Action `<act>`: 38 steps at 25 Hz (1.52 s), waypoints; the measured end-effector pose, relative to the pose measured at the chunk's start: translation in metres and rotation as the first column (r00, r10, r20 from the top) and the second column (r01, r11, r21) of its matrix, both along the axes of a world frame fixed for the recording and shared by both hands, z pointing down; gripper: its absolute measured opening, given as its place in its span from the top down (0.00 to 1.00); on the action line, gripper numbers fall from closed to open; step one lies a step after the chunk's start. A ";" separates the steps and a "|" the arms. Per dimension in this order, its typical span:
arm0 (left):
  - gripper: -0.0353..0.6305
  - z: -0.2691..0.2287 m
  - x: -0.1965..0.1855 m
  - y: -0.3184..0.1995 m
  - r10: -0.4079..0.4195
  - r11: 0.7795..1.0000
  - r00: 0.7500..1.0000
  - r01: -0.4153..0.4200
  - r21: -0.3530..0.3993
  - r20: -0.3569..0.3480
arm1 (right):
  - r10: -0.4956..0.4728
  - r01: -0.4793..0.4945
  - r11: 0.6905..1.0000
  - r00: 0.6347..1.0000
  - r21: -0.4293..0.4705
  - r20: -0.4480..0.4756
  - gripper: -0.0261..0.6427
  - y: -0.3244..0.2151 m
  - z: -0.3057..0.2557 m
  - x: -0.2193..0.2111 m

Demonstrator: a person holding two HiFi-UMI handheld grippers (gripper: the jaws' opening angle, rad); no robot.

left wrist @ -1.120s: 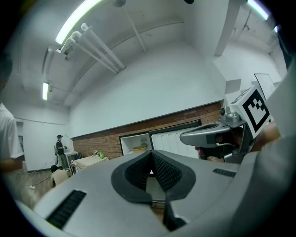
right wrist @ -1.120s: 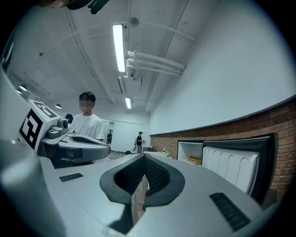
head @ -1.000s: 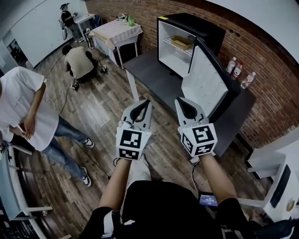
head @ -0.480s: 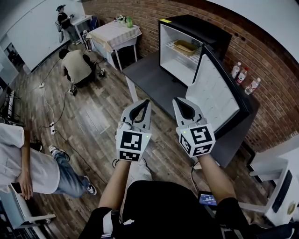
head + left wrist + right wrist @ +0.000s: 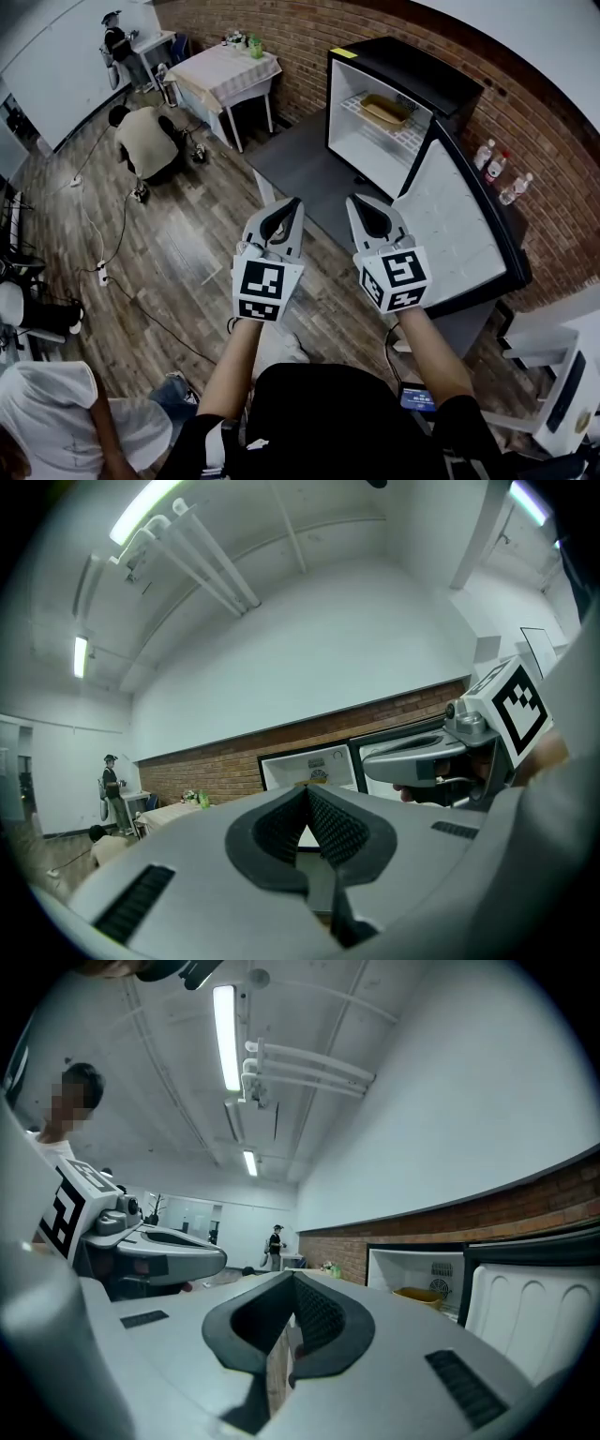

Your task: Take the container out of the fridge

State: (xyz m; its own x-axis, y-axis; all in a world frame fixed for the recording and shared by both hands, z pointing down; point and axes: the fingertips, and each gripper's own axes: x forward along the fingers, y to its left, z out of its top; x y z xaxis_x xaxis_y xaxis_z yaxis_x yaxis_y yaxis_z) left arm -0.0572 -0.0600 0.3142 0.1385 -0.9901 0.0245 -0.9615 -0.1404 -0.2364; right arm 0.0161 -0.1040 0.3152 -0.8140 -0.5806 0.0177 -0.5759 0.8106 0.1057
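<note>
A black mini fridge [image 5: 412, 75] stands on a dark grey table [image 5: 300, 159], its door [image 5: 464, 239] swung wide open toward me. A shallow yellowish container [image 5: 384, 110] sits on the fridge's upper wire shelf; it also shows as the container [image 5: 417, 1295] in the right gripper view. My left gripper [image 5: 296, 201] and right gripper [image 5: 352, 199] are held side by side in front of me, level, pointing at the fridge and well short of it. Both are shut with nothing between the jaws, as seen at the left gripper [image 5: 307, 787] and right gripper [image 5: 292, 1274].
Three water bottles [image 5: 497, 169] stand by the brick wall behind the door. A cloth-covered table [image 5: 225, 70] is at the back left, with a person crouching [image 5: 145, 141] beside it and another standing [image 5: 117, 42] farther off. A person in white [image 5: 56, 422] is at the lower left. Cables lie on the wood floor.
The fridge and table have come closer and slid down in the head view. The person in white has passed from the left edge to the bottom left. Both grippers stay shut and side by side.
</note>
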 end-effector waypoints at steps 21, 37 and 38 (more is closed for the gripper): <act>0.93 0.020 -0.128 -0.094 0.128 0.991 0.990 -0.129 -0.024 -0.050 | 0.119 -0.120 0.993 0.991 -0.016 -0.064 0.91 -0.090 0.017 -0.128; 0.93 0.039 -0.130 -0.147 0.170 0.984 0.985 -0.172 -0.049 -0.044 | 0.150 -0.154 0.988 0.984 -0.030 -0.093 0.90 -0.141 0.034 -0.134; 0.93 0.039 -0.129 -0.155 0.174 0.983 0.984 -0.176 -0.050 -0.044 | 0.154 -0.158 0.987 0.983 -0.031 -0.095 0.91 -0.147 0.035 -0.133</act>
